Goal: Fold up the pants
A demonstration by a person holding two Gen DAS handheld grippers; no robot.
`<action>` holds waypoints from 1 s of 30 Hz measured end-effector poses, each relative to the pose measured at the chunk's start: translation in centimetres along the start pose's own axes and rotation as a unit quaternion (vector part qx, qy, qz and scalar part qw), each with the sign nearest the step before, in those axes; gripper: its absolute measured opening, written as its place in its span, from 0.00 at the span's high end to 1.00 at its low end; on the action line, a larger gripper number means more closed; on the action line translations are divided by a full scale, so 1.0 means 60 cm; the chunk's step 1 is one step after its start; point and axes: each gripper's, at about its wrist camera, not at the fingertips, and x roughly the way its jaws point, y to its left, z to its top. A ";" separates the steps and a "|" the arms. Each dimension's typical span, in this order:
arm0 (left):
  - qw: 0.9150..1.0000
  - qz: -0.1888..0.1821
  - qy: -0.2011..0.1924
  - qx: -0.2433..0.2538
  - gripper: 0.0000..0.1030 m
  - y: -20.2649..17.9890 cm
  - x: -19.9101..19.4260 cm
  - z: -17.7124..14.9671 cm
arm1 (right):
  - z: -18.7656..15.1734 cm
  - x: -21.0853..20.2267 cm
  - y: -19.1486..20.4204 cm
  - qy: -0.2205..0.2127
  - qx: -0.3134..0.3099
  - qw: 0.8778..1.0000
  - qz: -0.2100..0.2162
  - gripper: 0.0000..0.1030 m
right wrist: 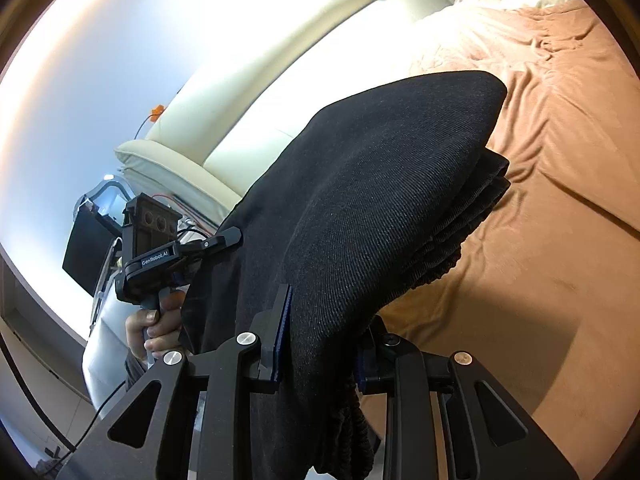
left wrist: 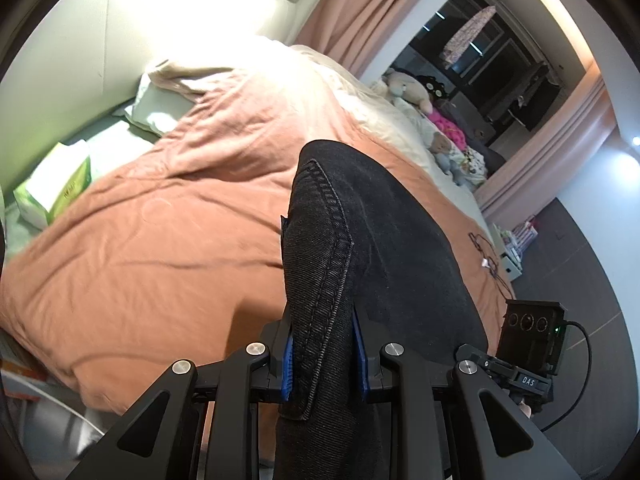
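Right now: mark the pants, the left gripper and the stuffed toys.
pants [left wrist: 384, 248], left wrist view, black denim beside the stitched seam
left gripper [left wrist: 322, 354], left wrist view, midway between its blue pads
stuffed toys [left wrist: 408, 90], left wrist view, pale plush toy's body

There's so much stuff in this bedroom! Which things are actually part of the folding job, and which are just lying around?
Part of the job:
- black pants, clamped by both
- left hand-held gripper
- right hand-held gripper
- orange bedspread, the surface beneath

Just lying about:
- stuffed toys
- green packet
- pillow
- glasses
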 end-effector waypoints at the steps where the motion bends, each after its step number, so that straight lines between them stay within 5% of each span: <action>1: 1.000 0.006 0.000 0.000 0.76 0.012 0.002 0.009 | 0.006 0.015 -0.002 0.002 0.000 1.000 0.001 0.78; 14: 0.997 0.071 0.009 -0.004 0.76 0.132 0.050 0.091 | 0.066 0.193 -0.010 0.027 -0.018 0.999 -0.009 0.78; 25: 0.989 0.144 0.018 -0.006 0.75 0.223 0.095 0.125 | 0.057 0.312 -0.015 0.047 -0.019 0.999 -0.001 0.78; 28: 0.978 0.204 0.029 -0.044 0.73 0.263 0.120 0.115 | 0.039 0.365 -0.033 0.086 0.017 0.995 -0.045 0.71; 30: 0.976 0.205 0.023 -0.065 0.73 0.283 0.119 0.105 | 0.025 0.382 -0.049 0.124 0.040 0.989 -0.070 0.59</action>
